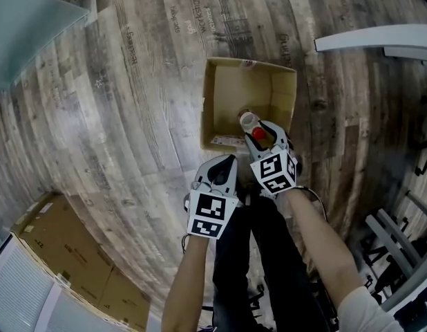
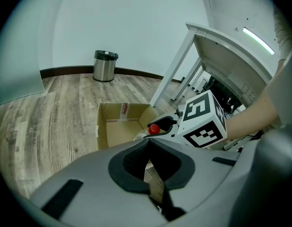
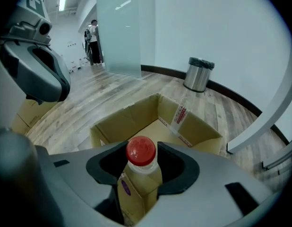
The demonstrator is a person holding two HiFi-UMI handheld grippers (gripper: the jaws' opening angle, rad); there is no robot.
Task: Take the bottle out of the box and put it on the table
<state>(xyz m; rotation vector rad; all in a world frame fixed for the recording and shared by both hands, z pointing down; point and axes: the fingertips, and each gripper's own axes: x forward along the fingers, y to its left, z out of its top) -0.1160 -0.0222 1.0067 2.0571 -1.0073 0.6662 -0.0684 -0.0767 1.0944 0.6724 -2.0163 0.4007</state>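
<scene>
An open cardboard box (image 1: 249,64) stands on the wooden floor. A bottle (image 1: 249,121) with a red cap stands upright inside it, against the near wall. My right gripper (image 1: 260,135) points steeply down into the box, its jaws closed on either side of the bottle (image 3: 143,183) just under the cap. In the left gripper view the red cap (image 2: 154,129) shows between the right gripper's (image 2: 160,126) jaws. My left gripper (image 1: 224,163) hangs just outside the box's near edge. Its tips (image 2: 148,142) meet with nothing between them.
A white table (image 1: 372,40) stands to the right of the box, its leg (image 2: 172,70) slanting down beside it. A steel bin (image 3: 198,74) stands by the far wall. Flattened cardboard (image 1: 68,254) lies at lower left. A glass panel (image 1: 27,26) is at upper left, and a person (image 3: 94,41) stands far off.
</scene>
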